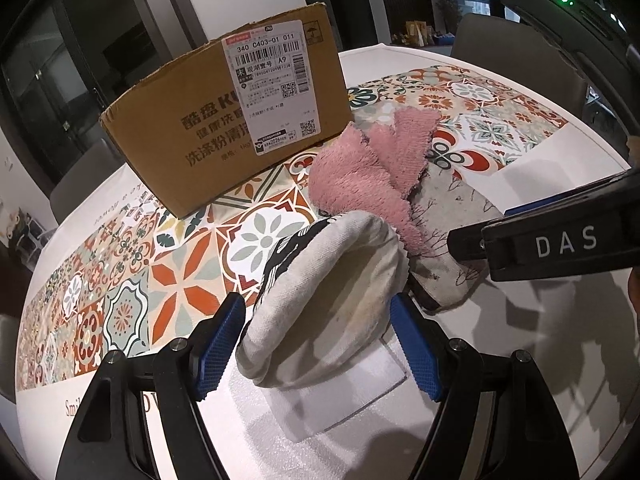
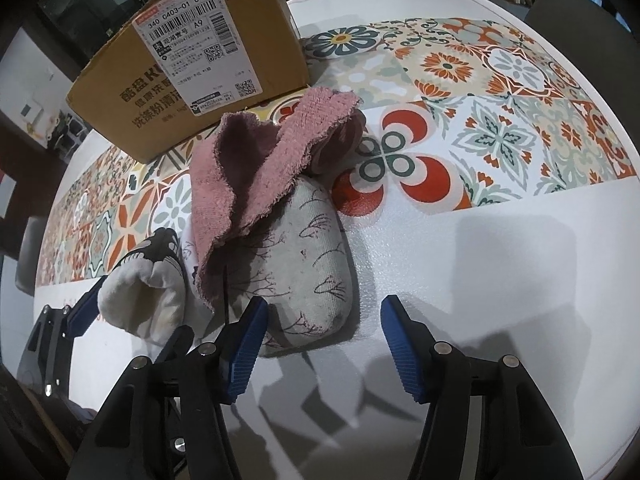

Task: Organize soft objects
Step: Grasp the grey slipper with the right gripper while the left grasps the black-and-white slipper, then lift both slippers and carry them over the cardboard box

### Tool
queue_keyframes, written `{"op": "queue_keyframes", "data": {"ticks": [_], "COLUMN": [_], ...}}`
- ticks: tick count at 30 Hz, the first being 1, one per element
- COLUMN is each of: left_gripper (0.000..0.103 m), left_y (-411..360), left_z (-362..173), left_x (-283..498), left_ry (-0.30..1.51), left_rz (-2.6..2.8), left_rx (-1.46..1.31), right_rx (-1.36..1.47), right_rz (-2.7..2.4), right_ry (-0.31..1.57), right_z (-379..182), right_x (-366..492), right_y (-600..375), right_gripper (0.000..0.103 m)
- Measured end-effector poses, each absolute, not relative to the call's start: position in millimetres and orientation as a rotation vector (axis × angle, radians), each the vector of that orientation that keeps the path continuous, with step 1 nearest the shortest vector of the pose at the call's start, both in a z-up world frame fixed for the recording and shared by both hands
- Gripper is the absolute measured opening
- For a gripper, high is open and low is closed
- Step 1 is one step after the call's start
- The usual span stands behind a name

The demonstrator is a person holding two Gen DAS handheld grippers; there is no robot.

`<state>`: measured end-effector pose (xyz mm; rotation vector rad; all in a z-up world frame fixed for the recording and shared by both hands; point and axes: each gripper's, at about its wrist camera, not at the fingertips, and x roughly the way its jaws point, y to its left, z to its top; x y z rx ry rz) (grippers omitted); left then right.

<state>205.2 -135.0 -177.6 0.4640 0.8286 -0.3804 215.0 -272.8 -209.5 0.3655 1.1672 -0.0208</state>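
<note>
White cloth [image 1: 332, 300] — between left claw [image 1: 320, 344] pads, seemingly touching | right claw [image 2: 324, 348] wide, empty | box [image 1: 224, 120] contents hidden

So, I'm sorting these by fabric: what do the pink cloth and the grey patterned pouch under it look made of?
The pink cloth looks like terry or plush fleece: fuzzy matte pile, frayed edges. The grey patterned pouch looks like a matte woven or knit fabric, perhaps cotton, showing fine ribbed texture and printed branch motifs; it seems softly stuffed.
</note>
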Motion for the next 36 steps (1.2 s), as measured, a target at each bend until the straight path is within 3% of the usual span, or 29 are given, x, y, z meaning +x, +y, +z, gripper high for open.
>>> {"op": "queue_keyframes", "data": {"ticks": [5,13,19,27,36], "left_gripper": [0.071,0.051,0.036,0.026,0.022], "left_y": [-132.4,-128.9,-126.4,-120.7,-117.2], "left_z": [-177.0,-171.9,-166.6,-156.9,-136.7], "left_x": [207.2,206.0,204.4,204.1,200.6], "left_ry": [0.838,0.847,0.846,0.831,0.777], "left_rz": [-0.385,-0.413,-0.421,-0.41,-0.425], "left_rx": [0.441,0.401,0.385,0.356,0.337], "right_rx": [0.353,0.343,0.34,0.316,0.309], "right_rz": [-0.014,0.005,0.009,0.004,-0.004], "right_ry": [1.166,1.171,1.156,1.113,1.075], "right_z": [-209.5,-208.3,-198.8,-179.5,-159.9], "right_x": [217.0,214.7,210.6,205.4,198.0], "right_y": [-270.9,-268.1,-265.4,-260.8,-258.0], "right_gripper": [0.049,0.029,0.023,0.018,0.015]}}
